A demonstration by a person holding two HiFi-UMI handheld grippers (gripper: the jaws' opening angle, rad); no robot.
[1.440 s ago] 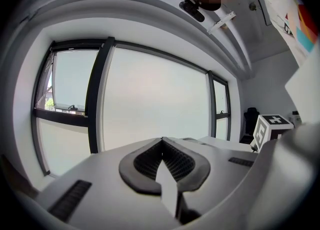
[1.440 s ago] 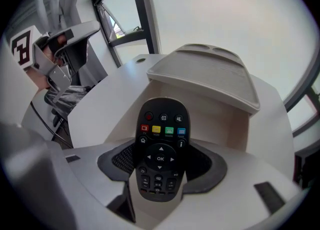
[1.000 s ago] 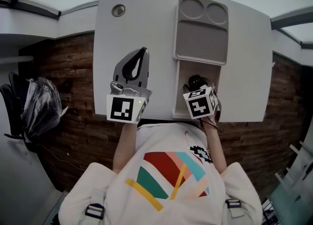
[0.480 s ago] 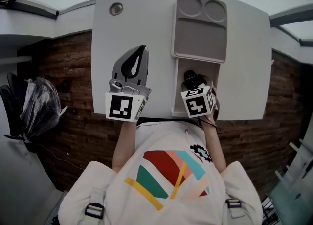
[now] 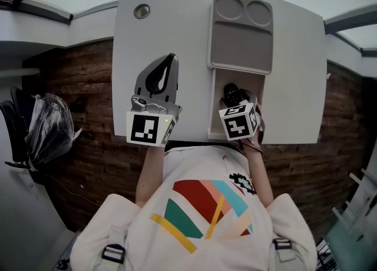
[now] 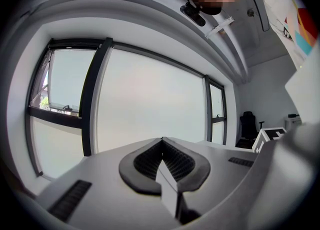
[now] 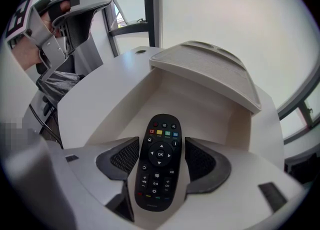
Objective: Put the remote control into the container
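Note:
A black remote control (image 7: pixel 159 161) lies buttons-up in the open white container (image 7: pixel 200 99) sunk into the table. My right gripper (image 7: pixel 161 158) reaches into that container. Its jaws are opening, with the remote between the ribbed pads (image 7: pixel 124 156) and a thin gap on each side. From the head view the remote's far end (image 5: pixel 230 92) pokes out beyond the right gripper (image 5: pixel 238 103) and its marker cube. My left gripper (image 5: pixel 162 75) rests on the tabletop to the left, shut with nothing in it; its tips (image 6: pixel 162 160) meet.
The container's grey lid (image 5: pixel 241 34), with two round recesses, lies pushed back beyond the opening. A round cable port (image 5: pixel 141 11) sits at the table's far left corner. Wood-pattern floor surrounds the white table (image 5: pixel 294 87); a black chair and bag (image 5: pixel 44 128) stand at the left.
The right gripper and the remote shifted slightly left inside the container. The left gripper stayed where it was.

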